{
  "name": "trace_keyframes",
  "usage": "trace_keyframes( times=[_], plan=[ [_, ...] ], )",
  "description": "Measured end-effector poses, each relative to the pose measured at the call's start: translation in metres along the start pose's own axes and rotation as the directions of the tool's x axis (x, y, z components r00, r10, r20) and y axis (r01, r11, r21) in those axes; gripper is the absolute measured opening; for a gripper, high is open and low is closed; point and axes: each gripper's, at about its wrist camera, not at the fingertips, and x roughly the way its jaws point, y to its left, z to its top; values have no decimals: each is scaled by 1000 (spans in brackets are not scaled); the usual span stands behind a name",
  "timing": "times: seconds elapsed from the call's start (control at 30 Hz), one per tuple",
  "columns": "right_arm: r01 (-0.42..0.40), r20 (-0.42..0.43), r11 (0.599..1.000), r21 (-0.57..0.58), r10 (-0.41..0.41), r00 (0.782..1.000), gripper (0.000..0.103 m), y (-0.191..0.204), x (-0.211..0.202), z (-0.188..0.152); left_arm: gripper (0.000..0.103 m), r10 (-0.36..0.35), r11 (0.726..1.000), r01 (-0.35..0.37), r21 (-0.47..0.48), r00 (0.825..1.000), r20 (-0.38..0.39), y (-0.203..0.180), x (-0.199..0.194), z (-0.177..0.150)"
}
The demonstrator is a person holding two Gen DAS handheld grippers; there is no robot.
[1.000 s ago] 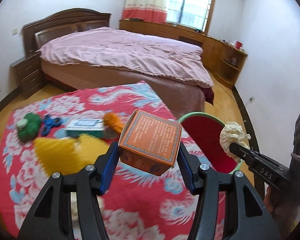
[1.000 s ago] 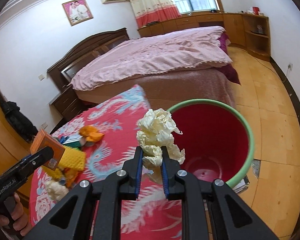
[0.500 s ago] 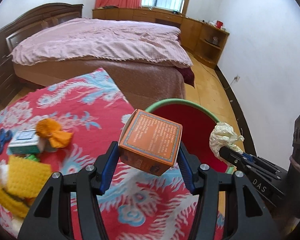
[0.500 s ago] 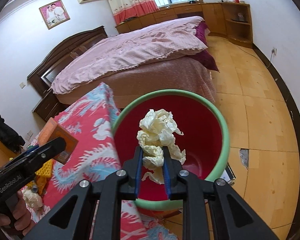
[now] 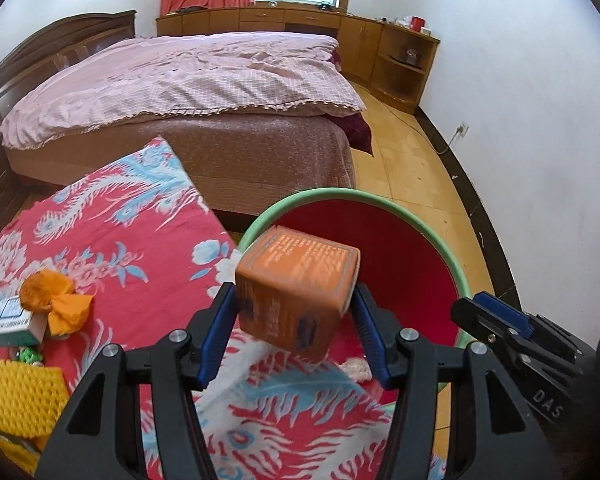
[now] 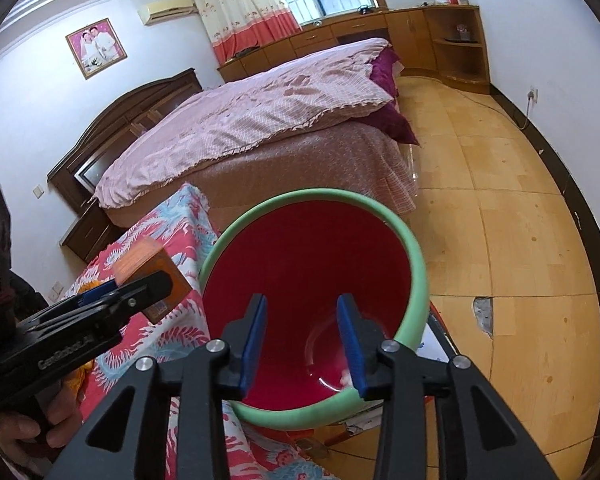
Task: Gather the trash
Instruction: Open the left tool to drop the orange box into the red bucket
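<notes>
1. While my left gripper [image 5: 296, 332] hangs by the bin's near rim, its blue-padded fingers [image 5: 216, 332] are clamped on an orange box [image 5: 296, 284], which sits tilted, one printed face up.
2. My right gripper [image 6: 302, 340] is over the mouth of the bin, its fingers [image 6: 350, 340] spread apart with nothing between them.
3. Under it stands the red bin [image 6: 312, 264] with its green rim [image 6: 414, 280]; a pale crumpled paper wad [image 6: 346, 378] lies on the bottom, partly hidden behind my right finger.
4. The bin stands just beside the edge of the counter [image 5: 112, 248], which is covered in a red cloth with blue and white flowers.
5. Farther left on the counter lie an orange crumpled wrapper [image 5: 54, 300], a small white-and-green box [image 5: 14, 320] touching it, and a yellow spiky pad [image 5: 22, 396] near the edge of view.
6. Beyond the counter is a bed [image 5: 188, 80] under a pink quilt, with a wooden floor [image 6: 500, 220] to its right.
</notes>
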Motion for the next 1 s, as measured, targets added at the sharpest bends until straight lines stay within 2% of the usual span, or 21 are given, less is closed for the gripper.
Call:
trace_keyframes(
  times=[0.27,0.5,0.73,1.0],
  plan=[
    [4,12,999,42,-4,1000,40,-13,-8,-1,58,-49,999,49,-3,999,-1,-6,-2,5],
    [5,20,999,54,-6,1000,44,-13,-16,-3,58,-41,999,41,-21,999,10,-6,-18,0],
    [-10,32,999,46,9,999,48,-4,-33,-9,58,-7,999,9,-50,999,34,4,-48,-12],
    [-52,37,998,25,51,998,54,22,-50,-18,58,60,991,-50,-121,995,76,33,-93,-31]
  ],
)
